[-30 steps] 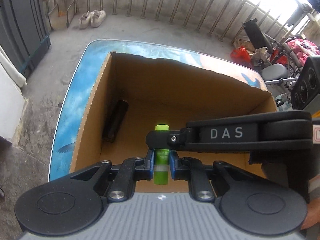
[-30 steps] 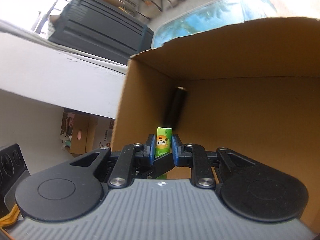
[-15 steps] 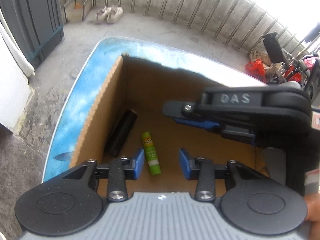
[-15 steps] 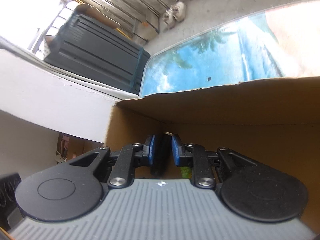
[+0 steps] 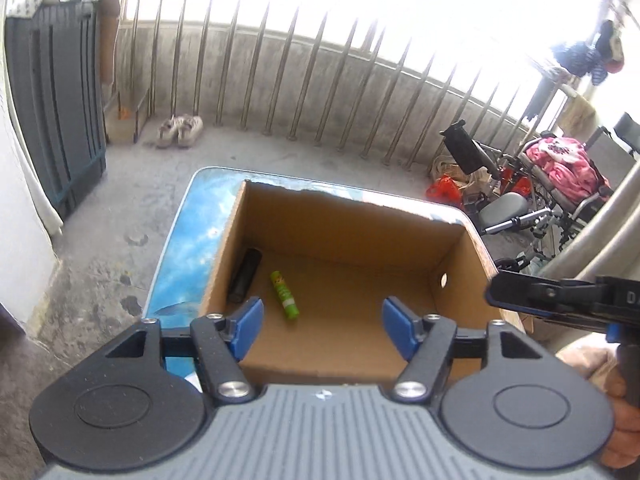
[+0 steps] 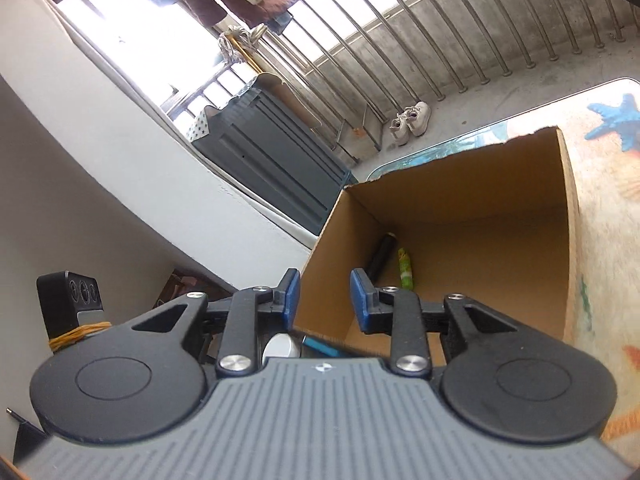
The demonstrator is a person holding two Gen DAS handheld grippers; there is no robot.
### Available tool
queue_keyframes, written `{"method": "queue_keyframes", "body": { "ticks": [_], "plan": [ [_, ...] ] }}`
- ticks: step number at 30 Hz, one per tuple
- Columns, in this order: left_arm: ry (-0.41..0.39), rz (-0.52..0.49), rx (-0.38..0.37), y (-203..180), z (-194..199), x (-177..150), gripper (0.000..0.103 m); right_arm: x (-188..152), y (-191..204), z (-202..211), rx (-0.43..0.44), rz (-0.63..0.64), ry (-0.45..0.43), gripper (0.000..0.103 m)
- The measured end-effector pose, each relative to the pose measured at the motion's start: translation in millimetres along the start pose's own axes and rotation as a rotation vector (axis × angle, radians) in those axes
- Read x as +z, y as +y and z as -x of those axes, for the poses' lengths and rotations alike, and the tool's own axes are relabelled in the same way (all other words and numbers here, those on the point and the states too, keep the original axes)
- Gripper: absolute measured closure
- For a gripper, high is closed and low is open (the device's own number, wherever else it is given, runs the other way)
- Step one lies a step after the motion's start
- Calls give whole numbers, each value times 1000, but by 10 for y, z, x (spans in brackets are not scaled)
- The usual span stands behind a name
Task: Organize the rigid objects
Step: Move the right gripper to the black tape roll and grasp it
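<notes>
An open cardboard box [image 5: 460,276] stands on a blue printed table [image 5: 180,256]. On its floor lie a green glue stick [image 5: 285,294] and a black cylinder [image 5: 245,275] by the left wall; both also show in the right wrist view, the glue stick [image 6: 405,269] next to the cylinder [image 6: 382,254]. My left gripper [image 5: 322,326] is wide open and empty above the box's near edge. My right gripper [image 6: 324,300] is open and empty, outside the box [image 6: 480,208] at its near corner; it also shows at the right in the left wrist view [image 5: 560,300].
A dark grey cabinet [image 5: 52,120] stands at the left by the balcony railing [image 5: 320,80]. A pair of shoes [image 5: 179,130] lies on the concrete floor. A wheelchair with pink cloth [image 5: 560,184] is at the right. A white round object [image 6: 280,348] lies below my right gripper.
The glue stick was let go and now lies on the box floor. Both grippers have opened and pulled up and back out of the box.
</notes>
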State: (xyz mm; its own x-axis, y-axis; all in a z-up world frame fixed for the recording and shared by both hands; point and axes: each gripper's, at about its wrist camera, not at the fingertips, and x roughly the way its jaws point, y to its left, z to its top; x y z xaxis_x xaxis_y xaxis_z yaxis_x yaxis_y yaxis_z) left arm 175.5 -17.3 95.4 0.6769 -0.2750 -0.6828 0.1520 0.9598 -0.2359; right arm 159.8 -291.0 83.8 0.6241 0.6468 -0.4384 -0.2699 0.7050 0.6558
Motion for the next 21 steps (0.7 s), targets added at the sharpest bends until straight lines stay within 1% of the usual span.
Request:
{"method": "queue_keyframes", "body": {
  "ticks": [1, 2, 4, 6, 8, 9, 10, 13, 15, 18, 21],
  "plan": [
    [-7, -11, 3, 1, 80, -104, 29, -138, -3, 86, -1, 0, -4, 73],
    [-6, -21, 6, 2, 147, -211, 28, -297, -21, 161, -4, -1, -5, 73],
    [5, -38, 11, 14, 232, -436, 28, -567, -52, 184, -17, -10, 8, 73],
    [19, -53, 25, 31, 246, -660, 28, -874, -96, 91, -26, -22, 26, 72],
    [46, -62, 38, 68, 207, -908, 28, -1093, -165, -69, -21, -71, 58, 72],
    [67, -58, 38, 88, 151, -1011, 29, -1197, -219, -170, -17, -107, 77, 72],
    [90, -44, 30, 117, 99, -1111, 33, -1290, -253, -250, -15, -136, 95, 72],
    [158, -13, -7, 182, -106, -1323, 40, -1471, -338, -508, -35, -192, 146, 73],
    [186, -20, -2, 170, -226, -1398, 46, -1551, -367, -623, -48, -216, 178, 74],
    [209, -50, 5, 164, -349, -1463, 52, -1629, -357, -724, -71, -221, 201, 74],
    [214, -50, -28, 180, -405, -1504, 54, -1601, -383, -846, -82, -231, 217, 74]
  ]
}}
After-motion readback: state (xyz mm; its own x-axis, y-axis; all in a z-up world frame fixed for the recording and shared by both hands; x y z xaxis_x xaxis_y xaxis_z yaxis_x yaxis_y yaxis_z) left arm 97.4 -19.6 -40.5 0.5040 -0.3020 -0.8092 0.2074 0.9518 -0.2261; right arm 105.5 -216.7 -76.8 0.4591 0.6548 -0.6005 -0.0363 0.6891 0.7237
